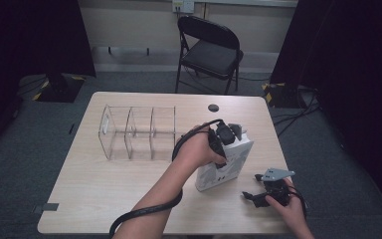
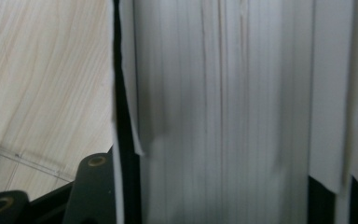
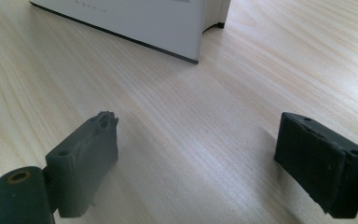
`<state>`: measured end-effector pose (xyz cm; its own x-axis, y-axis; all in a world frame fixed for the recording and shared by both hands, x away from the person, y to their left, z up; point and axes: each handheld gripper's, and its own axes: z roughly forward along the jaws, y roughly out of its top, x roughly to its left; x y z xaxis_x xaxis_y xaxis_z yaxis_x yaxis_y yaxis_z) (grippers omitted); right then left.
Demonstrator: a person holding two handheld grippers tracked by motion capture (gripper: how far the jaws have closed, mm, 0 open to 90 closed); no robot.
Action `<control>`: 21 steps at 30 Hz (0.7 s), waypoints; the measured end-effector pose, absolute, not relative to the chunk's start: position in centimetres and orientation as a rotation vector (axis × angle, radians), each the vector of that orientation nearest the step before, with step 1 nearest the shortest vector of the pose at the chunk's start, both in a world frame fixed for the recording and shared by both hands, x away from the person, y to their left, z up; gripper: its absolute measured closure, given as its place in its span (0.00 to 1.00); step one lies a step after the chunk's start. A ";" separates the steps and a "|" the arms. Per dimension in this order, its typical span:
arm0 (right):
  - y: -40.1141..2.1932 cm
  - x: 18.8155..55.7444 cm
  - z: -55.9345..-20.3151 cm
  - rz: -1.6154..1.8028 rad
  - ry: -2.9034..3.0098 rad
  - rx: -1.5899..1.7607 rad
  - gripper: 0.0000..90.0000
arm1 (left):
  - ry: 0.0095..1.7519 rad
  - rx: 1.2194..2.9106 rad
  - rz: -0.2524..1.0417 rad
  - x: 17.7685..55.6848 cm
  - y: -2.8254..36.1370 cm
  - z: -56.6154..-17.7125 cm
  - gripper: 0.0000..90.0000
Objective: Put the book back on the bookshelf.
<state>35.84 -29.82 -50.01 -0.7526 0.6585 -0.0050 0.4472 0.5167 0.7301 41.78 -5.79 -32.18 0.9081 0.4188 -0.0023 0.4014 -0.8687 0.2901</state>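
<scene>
Jaws astride book [image 1: 225,164]; left gripper [image 1: 222,141] downward.

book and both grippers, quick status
Left gripper on top of the upright book, page block between its jaws. Right gripper open, empty, low over the table. Clear organizer stands left of the book, path unobstructed.

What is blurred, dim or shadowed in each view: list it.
High view: dim, dark curtains at the sides, book and clear organizer fairly sharp. Left gripper view: book pages very close, soft and streaky. Right gripper view: bright table, right gripper jaws casting soft shadows.
</scene>
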 end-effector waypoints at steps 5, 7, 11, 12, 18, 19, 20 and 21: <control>-29.7 35.8 -50.0 1.067 2.473 0.939 0.13 | 0.631 2.819 0.088 42.0 -6.1 -32.6 0.47; -29.7 35.8 -50.0 1.067 2.473 0.941 0.13 | 0.652 2.818 0.080 42.0 -6.0 -32.6 0.48; -29.7 35.8 -50.0 1.071 2.474 0.942 0.13 | 0.656 2.838 0.071 42.0 -6.2 -32.5 0.51; -29.7 35.8 -50.0 1.070 2.475 0.941 0.13 | 0.654 2.841 0.070 42.0 -6.2 -32.6 0.52; -29.7 35.8 -50.0 1.070 2.475 0.942 0.13 | 0.733 2.847 0.037 41.7 -6.3 -32.1 0.57; -29.7 35.8 -50.0 1.071 2.475 0.942 0.13 | 0.763 2.838 0.035 41.6 -6.3 -32.1 0.57; -29.7 35.8 -50.0 1.071 2.475 0.941 0.13 | 0.775 2.834 0.033 41.6 -6.3 -32.1 0.57; -29.7 35.8 -50.0 1.070 2.475 0.943 0.13 | 0.771 2.841 0.038 41.7 -6.2 -32.1 0.58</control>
<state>35.77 -29.74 -50.00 -0.7461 0.6658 -0.0013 0.4550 0.5114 0.7290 41.68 -6.23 -32.06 0.8637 0.5033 -0.0268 0.4983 -0.8446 0.1959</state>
